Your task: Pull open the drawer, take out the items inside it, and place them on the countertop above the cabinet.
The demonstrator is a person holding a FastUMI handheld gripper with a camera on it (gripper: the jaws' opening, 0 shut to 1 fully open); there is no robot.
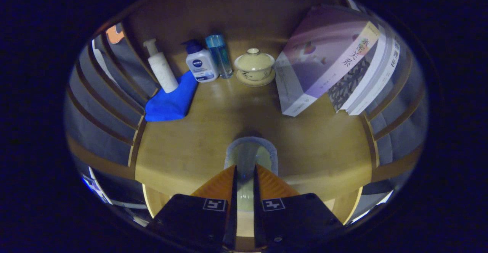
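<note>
Tongs [245, 169] nearly closed, both fingers [219, 184] pressing the near wall of a pale translucent cup [250, 154], which sits over the front edge of the tan wooden surface [198, 146]. Whether the cup rests on the surface cannot be told. Well beyond, along the back: white pump bottle [162, 68] standing on a folded blue cloth [171, 100], white bottle with dark blue cap [199, 63], clear blue tumbler [219, 54], cream lidded teacup on saucer [254, 66]. Leaning paperback books [331, 60] stand apart, just beside the teacup.
</note>
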